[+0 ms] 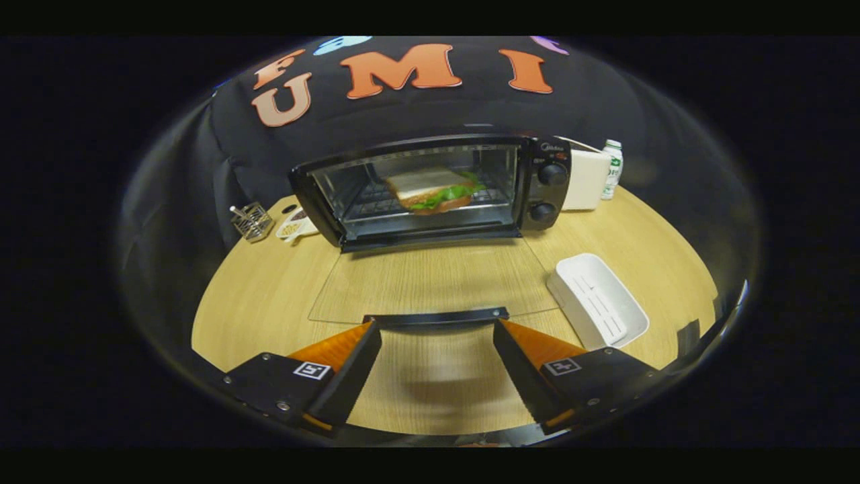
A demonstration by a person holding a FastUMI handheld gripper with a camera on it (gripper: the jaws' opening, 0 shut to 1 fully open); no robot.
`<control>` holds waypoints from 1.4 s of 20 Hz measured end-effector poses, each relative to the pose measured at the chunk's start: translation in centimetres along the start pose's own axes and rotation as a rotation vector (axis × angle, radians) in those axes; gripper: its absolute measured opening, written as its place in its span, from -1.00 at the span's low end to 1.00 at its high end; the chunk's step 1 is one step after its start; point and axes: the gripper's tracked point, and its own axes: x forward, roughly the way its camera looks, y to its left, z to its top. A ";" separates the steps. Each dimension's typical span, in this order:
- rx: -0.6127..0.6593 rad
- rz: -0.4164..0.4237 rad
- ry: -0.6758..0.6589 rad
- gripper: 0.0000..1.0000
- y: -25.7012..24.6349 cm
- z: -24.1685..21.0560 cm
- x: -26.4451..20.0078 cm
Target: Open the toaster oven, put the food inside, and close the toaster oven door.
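On the bench [269, 296] the toaster oven [430, 191] stands with its glass door [433, 282] dropped flat, the sandwich [433, 189] already on its rack, and the gripper [437, 323], spread wide and empty at the door's handle edge, has only the closing left.

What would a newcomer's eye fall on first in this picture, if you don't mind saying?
Probably the sandwich on the rack inside the open toaster oven, at the far side of the wooden table. Next, its glass door, folded flat toward the gripper, whose open jaws flank the door's handle. A white tray lies right of the door.
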 end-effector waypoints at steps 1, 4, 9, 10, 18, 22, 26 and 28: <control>-0.016 -0.010 0.013 0.98 -0.2 -0.8 0.5; -0.043 -0.029 0.032 0.98 -0.6 -2.4 1.8; -0.058 -0.055 0.005 0.99 -1.0 -2.6 3.8; -0.062 -0.049 0.001 0.99 -0.8 -2.6 4.1; -0.070 -0.024 -0.020 0.99 -0.3 -1.8 3.6; -0.067 -0.011 -0.026 0.99 -0.1 -0.6 2.8; -0.061 0.004 -0.025 1.00 0.0 1.0 1.8; -0.050 0.020 -0.032 0.99 0.2 2.3 1.2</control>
